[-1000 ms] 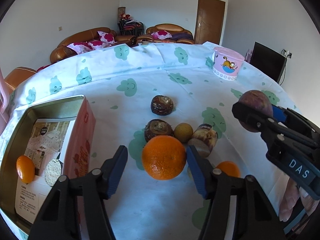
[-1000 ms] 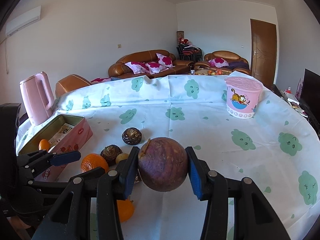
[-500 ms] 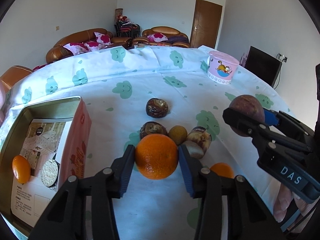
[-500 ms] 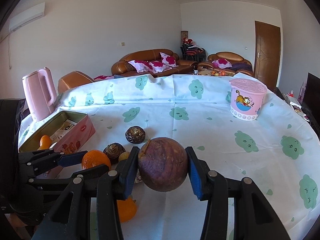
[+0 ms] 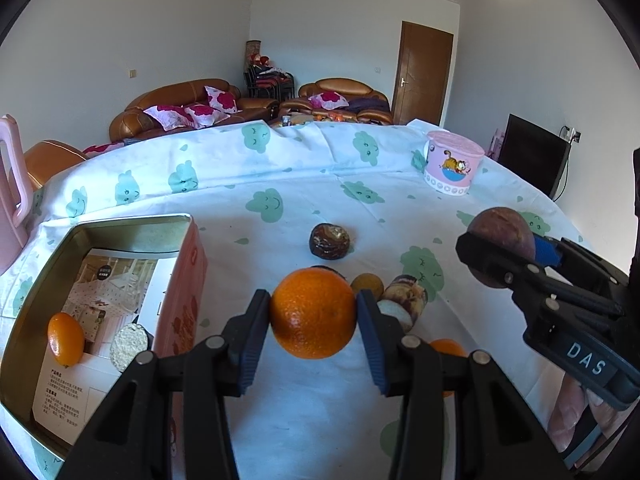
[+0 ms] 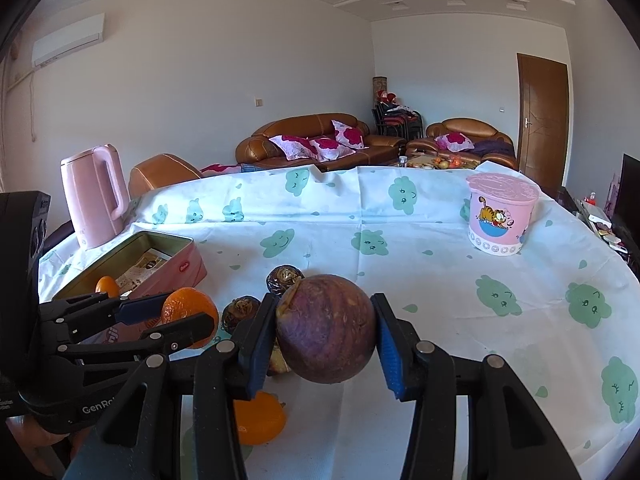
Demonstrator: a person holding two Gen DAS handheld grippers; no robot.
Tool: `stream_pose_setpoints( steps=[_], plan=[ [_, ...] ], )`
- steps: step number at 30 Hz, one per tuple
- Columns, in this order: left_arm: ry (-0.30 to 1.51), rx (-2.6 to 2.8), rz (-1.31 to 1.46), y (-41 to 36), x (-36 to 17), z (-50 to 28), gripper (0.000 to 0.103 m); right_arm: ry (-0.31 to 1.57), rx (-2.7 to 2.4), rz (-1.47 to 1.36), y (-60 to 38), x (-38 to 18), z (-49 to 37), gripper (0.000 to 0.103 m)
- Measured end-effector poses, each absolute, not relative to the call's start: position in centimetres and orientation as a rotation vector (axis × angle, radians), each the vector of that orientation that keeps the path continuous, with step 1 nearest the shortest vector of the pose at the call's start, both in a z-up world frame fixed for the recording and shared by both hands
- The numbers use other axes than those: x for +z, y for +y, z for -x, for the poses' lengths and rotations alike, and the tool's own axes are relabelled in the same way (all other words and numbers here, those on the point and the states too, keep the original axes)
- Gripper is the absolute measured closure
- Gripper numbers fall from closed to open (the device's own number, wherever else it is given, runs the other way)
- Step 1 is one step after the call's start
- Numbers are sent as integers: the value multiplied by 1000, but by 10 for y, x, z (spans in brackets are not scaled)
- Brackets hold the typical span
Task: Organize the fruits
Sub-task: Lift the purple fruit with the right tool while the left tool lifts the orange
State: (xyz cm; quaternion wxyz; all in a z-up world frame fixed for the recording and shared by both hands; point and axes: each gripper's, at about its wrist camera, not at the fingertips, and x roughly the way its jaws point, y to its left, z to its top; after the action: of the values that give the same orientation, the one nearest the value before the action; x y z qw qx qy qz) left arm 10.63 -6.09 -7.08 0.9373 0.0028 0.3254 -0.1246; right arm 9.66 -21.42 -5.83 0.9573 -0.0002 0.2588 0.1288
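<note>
My left gripper [image 5: 314, 316] is shut on a large orange [image 5: 313, 313] and holds it above the table, right of the open pink tin [image 5: 188, 276]. The tin holds a small orange [image 5: 65, 339] and a pale round slice [image 5: 128, 346]. My right gripper [image 6: 326, 330] is shut on a round purple passion fruit [image 6: 326, 328], also lifted; it shows in the left wrist view [image 5: 502, 236]. On the cloth lie a dark wrinkled fruit [image 5: 329, 240], a small brown fruit [image 5: 367, 286], a cut fruit [image 5: 404, 300] and a small orange [image 6: 258, 420].
A pink cartoon cup [image 6: 500, 214] stands at the far right of the table. A pink kettle [image 6: 96, 196] stands at the far left behind the tin. The round table [image 6: 420, 280] has a white cloth with green cloud prints. Sofas stand beyond it.
My left gripper closed on the large orange and lifted it off the cloth. Both views have tilted up. The right gripper still holds the passion fruit.
</note>
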Motion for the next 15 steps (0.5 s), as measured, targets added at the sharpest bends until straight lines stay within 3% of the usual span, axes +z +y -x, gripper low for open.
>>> stream_pose_setpoints(
  steps=[15],
  plan=[
    [608,-221,7,-56,-65,-98,57,466,269,18,-212,-53,-86,55]
  ],
)
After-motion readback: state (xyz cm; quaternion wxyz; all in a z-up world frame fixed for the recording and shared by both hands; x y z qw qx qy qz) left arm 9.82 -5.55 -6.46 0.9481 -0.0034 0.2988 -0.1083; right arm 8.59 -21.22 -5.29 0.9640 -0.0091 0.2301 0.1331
